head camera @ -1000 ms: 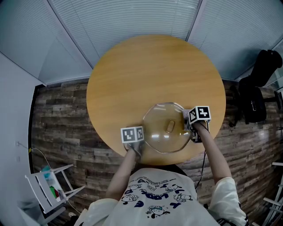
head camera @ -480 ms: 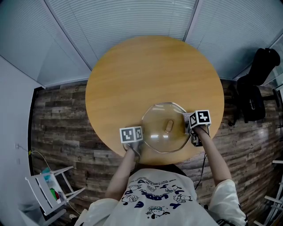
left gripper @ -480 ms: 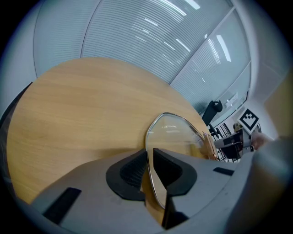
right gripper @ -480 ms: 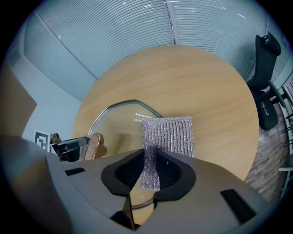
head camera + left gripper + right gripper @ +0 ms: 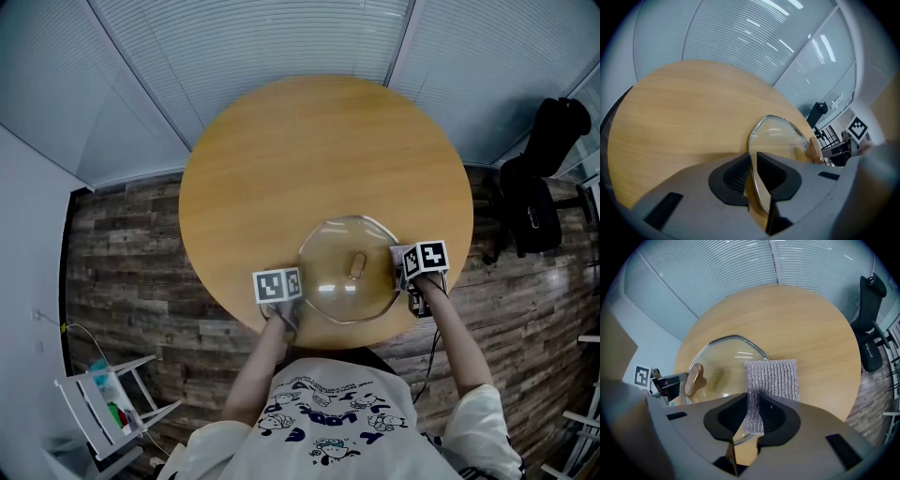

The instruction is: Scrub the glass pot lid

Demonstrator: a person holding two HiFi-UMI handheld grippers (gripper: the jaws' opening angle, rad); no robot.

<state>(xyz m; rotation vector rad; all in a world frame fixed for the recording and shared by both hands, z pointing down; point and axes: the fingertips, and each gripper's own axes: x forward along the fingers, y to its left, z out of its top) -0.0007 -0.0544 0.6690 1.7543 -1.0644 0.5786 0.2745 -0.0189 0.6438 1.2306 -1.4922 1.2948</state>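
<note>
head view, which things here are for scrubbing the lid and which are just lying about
In the job: glass pot lid, its rim clamped in the left gripper; silver mesh scrubbing cloth in the right gripper.
Lying about: black office chair; white rack on the floor.

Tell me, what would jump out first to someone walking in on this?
A big glass pot lid with a bronze-coloured knob sits at the near edge of a round wooden table. The left gripper clamps the lid's rim, while the right gripper pinches a silvery mesh scrub pad at the lid's right side.
</note>
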